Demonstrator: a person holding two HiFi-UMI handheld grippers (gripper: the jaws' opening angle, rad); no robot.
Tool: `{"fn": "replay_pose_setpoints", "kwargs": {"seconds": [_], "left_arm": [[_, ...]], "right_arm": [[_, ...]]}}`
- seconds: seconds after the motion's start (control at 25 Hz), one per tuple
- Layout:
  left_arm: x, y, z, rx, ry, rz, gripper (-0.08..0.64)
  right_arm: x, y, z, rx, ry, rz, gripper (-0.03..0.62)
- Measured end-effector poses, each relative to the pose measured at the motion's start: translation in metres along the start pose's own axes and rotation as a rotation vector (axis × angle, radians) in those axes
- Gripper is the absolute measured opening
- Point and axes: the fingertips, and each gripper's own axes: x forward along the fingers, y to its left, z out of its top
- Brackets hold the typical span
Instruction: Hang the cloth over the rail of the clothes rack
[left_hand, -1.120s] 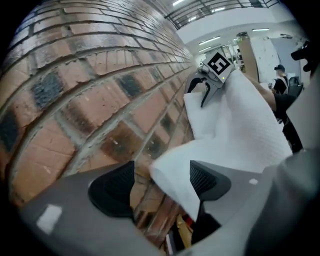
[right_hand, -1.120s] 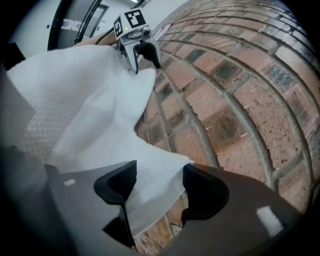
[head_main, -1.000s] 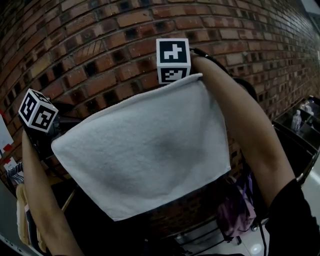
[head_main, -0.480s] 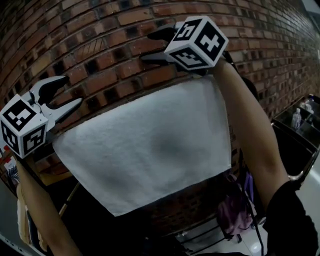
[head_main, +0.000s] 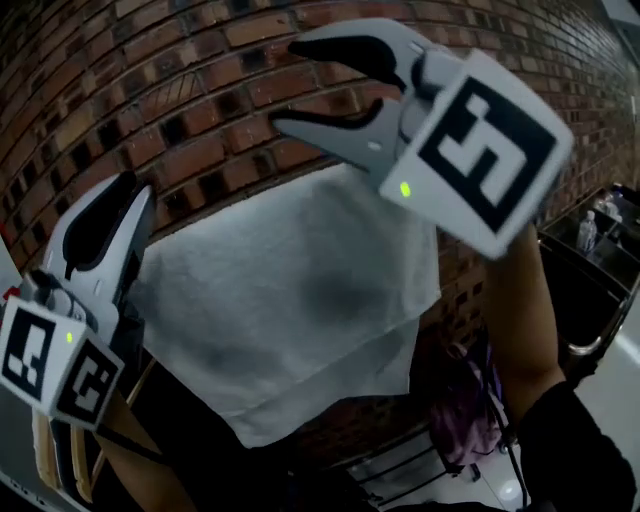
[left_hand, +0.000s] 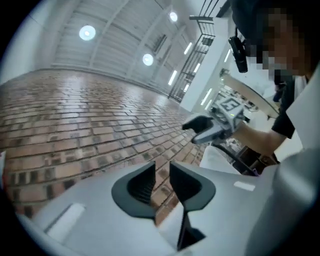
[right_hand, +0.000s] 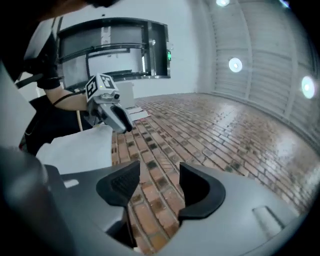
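Note:
A white cloth (head_main: 290, 310) hangs draped in front of the brick wall, its top edge folded over a rail that it hides. Neither gripper touches it. My left gripper (head_main: 105, 215) is at the lower left, beside the cloth's left edge; its jaws are closing with a narrow gap and nothing between them (left_hand: 162, 182). My right gripper (head_main: 325, 85) is raised above the cloth's top right corner, its jaws wide, closing slightly and empty (right_hand: 159, 187). Each gripper view shows the other gripper (left_hand: 210, 129) (right_hand: 112, 112) and a corner of the cloth (left_hand: 217, 157) (right_hand: 80, 150).
A red brick wall (head_main: 180, 90) stands close behind the cloth. A purple garment (head_main: 465, 410) hangs below at the right. A dark metal rack (head_main: 595, 300) is at the far right. Clothes and a hanger (head_main: 45, 430) show at the lower left.
Both grippers have let go of the cloth's top corners and drawn back from it towards the camera. The left jaws have narrowed. The cloth stays hung, shifted slightly.

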Motion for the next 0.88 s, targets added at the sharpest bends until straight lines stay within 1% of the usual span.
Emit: {"fn": "replay_pose_setpoints", "kwargs": {"seconds": [0.04,0.08,0.12,0.16,0.2,0.28,0.32,0.36,0.4,0.48,0.52,0.56,0.72,0.76,0.88], "left_arm": [[-0.017,-0.014,0.0,-0.031,-0.037,0.047,0.097],[-0.033,-0.029,-0.002,-0.07,-0.068,0.078,0.083],[-0.045,-0.044,-0.009,-0.116,-0.087,0.095,0.069],[-0.054,-0.058,-0.018,-0.167,-0.094,0.099,0.071],[-0.059,-0.072,-0.031,-0.221,-0.092,0.096,0.075],[-0.063,-0.099,-0.059,-0.336,-0.072,0.073,0.089],[-0.063,-0.111,-0.074,-0.394,-0.057,0.059,0.082],[-0.063,-0.124,-0.09,-0.449,-0.04,0.044,0.077],[-0.063,-0.136,-0.105,-0.5,-0.02,0.032,0.075],[-0.061,-0.157,-0.133,-0.58,0.026,0.018,0.02],[-0.06,-0.166,-0.146,-0.602,0.055,0.02,0.02],[-0.059,-0.174,-0.156,-0.607,0.086,0.028,0.02],[-0.059,-0.191,-0.184,-0.528,0.199,0.094,0.02],[-0.059,-0.194,-0.187,-0.525,0.215,0.104,0.02],[-0.058,-0.201,-0.196,-0.576,0.234,0.121,0.02]], "right_arm": [[-0.023,0.024,0.007,0.043,-0.04,-0.026,0.254],[-0.044,0.05,0.01,0.096,-0.077,-0.039,0.253],[-0.059,0.076,0.009,0.144,-0.1,-0.032,0.253],[-0.069,0.1,0.003,0.184,-0.104,-0.011,0.253],[-0.072,0.123,-0.007,0.222,-0.089,0.015,0.253],[-0.072,0.163,-0.038,0.323,-0.016,0.061,0.245],[-0.072,0.18,-0.057,0.383,0.032,0.077,0.216],[-0.075,0.195,-0.074,0.441,0.076,0.085,0.19],[-0.078,0.207,-0.089,0.491,0.11,0.084,0.18],[-0.083,0.222,-0.11,0.553,0.148,0.06,0.132],[-0.085,0.227,-0.116,0.572,0.158,0.051,0.103],[-0.086,0.233,-0.12,0.591,0.164,0.047,0.075],[-0.087,0.252,-0.13,0.63,0.201,0.053,0.022],[-0.087,0.255,-0.131,0.633,0.206,0.054,0.014],[-0.088,0.262,-0.13,0.633,0.208,0.06,0.005]]}}
